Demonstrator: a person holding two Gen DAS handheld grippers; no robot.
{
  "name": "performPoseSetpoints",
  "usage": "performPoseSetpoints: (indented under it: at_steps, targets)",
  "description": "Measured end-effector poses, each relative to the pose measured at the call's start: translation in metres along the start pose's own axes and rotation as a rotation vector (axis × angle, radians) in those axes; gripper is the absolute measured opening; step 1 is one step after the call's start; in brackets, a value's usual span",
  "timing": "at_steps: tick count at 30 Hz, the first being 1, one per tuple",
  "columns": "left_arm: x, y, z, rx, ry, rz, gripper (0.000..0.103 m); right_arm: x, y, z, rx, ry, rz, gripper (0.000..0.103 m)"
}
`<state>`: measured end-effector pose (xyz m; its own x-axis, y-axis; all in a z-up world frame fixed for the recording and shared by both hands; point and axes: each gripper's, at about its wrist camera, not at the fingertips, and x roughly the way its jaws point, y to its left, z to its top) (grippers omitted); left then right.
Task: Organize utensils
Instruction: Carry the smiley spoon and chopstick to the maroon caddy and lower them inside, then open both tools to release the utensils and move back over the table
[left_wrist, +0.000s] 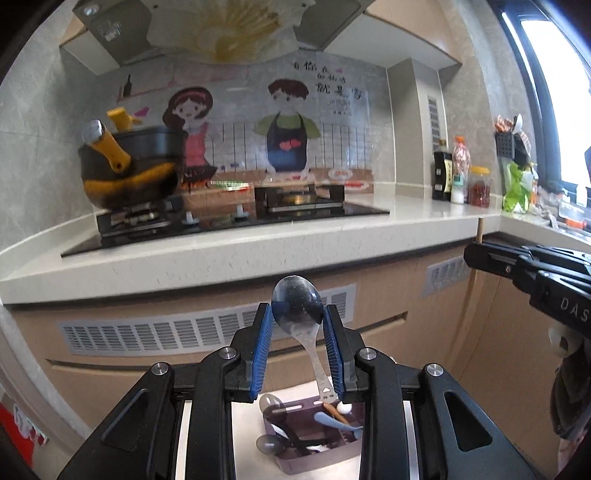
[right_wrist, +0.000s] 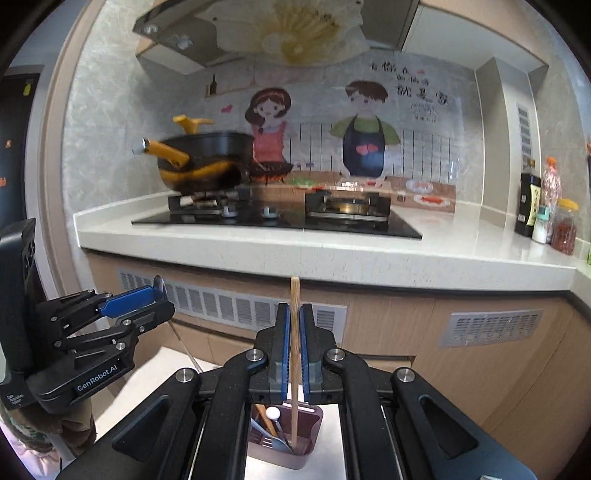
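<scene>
Lower centre of both frames: caddy (left_wrist: 314, 454) beneath my 2 grippers. My left gripper (left_wrist: 298, 314) clamps the spoon (left_wrist: 297, 299) at its slick, stiff bowl. My right gripper (right_wrist: 294, 332) pinches 1 light, thin chopstick (right_wrist: 294, 321) mid-shaft.

Steel spoon (left_wrist: 297, 306) and wooden chopstick (right_wrist: 294, 332) upright above seemingly mauve caddy (right_wrist: 312, 435)

hidden: chopstick (right_wrist: 294, 332) lower end lost among the utensils in the holder (right_wrist: 312, 439) | cut off: holder's base, left view | blurred: pot (right_wrist: 207, 162) | unreadable: wall sticker lettering (left_wrist: 334, 86)
</scene>
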<state>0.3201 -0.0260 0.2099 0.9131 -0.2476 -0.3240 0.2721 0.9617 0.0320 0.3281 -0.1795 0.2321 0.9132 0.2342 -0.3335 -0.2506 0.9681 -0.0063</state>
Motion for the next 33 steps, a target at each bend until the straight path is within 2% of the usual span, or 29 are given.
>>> performPoseSetpoints:
  at_steps: [7, 15, 18, 20, 22, 24, 27, 29, 31, 33]
  targets:
    - [0.058, 0.008, -0.043, -0.026, 0.134, -0.023, 0.029, 0.056, 0.002, -0.031, -0.017, 0.111, 0.005, 0.005]
    - [0.118, 0.013, -0.101, -0.068, 0.325, -0.097, 0.031, 0.109, -0.002, -0.071, -0.011, 0.271, 0.030, 0.005]
    - [0.120, 0.018, -0.113, -0.100, 0.345, -0.105, 0.040, 0.103, -0.006, -0.078, 0.001, 0.291, 0.032, 0.008]
    - [0.113, 0.024, -0.118, -0.129, 0.342, -0.102, 0.045, 0.089, -0.006, -0.079, -0.004, 0.275, 0.031, 0.014]
    - [0.103, 0.030, -0.122, -0.150, 0.331, -0.092, 0.049, 0.070, -0.003, -0.083, -0.022, 0.248, 0.020, 0.028]
    - [0.084, 0.035, -0.129, -0.161, 0.316, -0.079, 0.050, 0.046, 0.000, -0.090, -0.044, 0.218, 0.015, 0.038]
    - [0.057, 0.038, -0.145, -0.163, 0.311, -0.065, 0.060, 0.016, 0.004, -0.107, -0.053, 0.213, 0.032, 0.044]
    - [0.044, 0.038, -0.162, -0.159, 0.337, -0.061, 0.062, 0.004, 0.005, -0.124, -0.044, 0.238, 0.053, 0.048]
    - [0.038, 0.034, -0.181, -0.148, 0.382, -0.060, 0.063, 0.001, 0.006, -0.146, -0.035, 0.283, 0.060, 0.061]
    - [0.034, 0.030, -0.207, -0.141, 0.448, -0.056, 0.065, 0.006, 0.004, -0.176, -0.016, 0.352, 0.056, 0.064]
